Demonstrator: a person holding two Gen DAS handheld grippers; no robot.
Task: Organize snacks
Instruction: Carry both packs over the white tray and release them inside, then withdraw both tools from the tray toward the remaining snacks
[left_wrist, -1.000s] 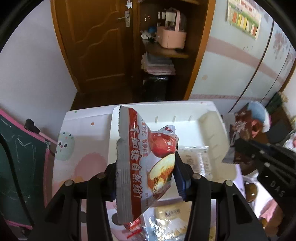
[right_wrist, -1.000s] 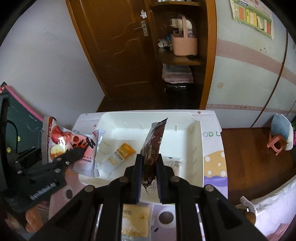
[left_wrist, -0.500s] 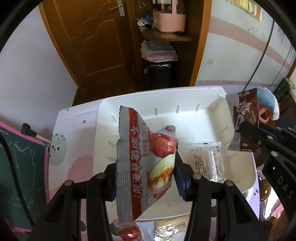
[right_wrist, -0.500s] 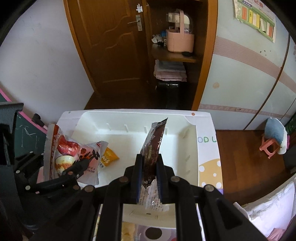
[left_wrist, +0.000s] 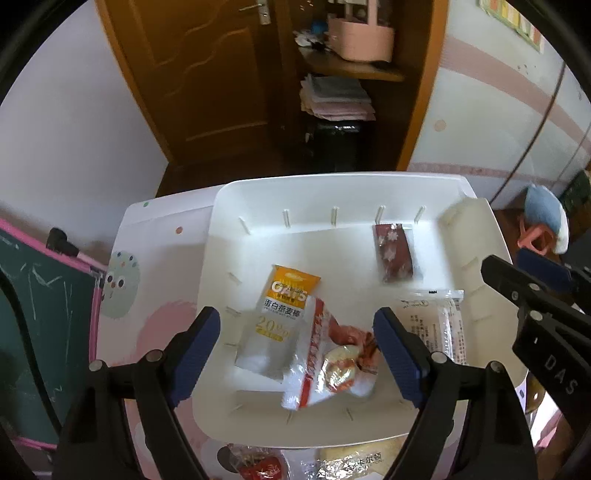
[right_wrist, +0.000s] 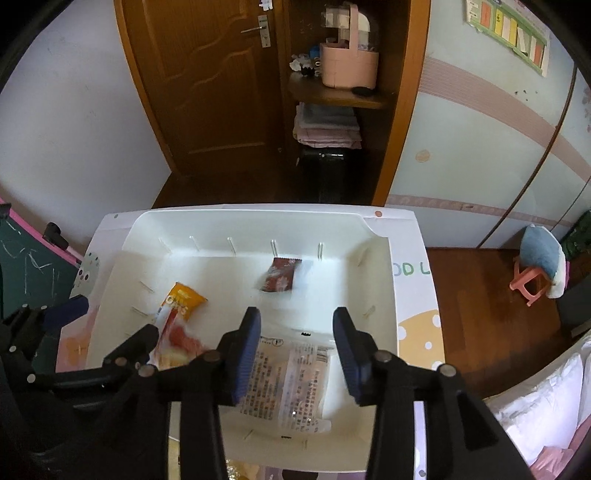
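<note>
left gripper (left_wrist: 297, 341): jaws were opening, wide apart; the red-and-white snack bag (left_wrist: 325, 363) lay below and between them, loose in the tray, no pad on it; released
right gripper (right_wrist: 297, 345): jaws were opening, roughly half spread; nothing pinched; the clear printed packet (right_wrist: 291, 384) lay flat on the tray floor under the gap, untouched; released
tray (left_wrist: 332, 192): white, ribbed walls, sat on the patterned table (left_wrist: 155, 236); held four packets
brown packet (left_wrist: 393, 253): lay flat near the far wall, well apart from both grippers; looked blurred in the right wrist view, so possibly not settled
orange oat bar (left_wrist: 282, 302): lay left of centre, its near end tucked under or touching the red-and-white bag; could not tell which
leftovers: at least a red wrapper (left_wrist: 264, 470) and a silver-foil pack (left_wrist: 351, 467) sat on the table just outside the tray's near rim, part hidden by the gripper bodies
step: drop-off into the tray, both hands at once; judged as the release itself
progress: partway; more snacks outside than I could count
next: likely lift both grippers clear of the rim, pull back toward the near edge, line open jaws over a leftover pack; flat foil packs probably need a pinch on an edge or seam
risk: a finger could snag the loose red-and-white bag on the way out
</note>
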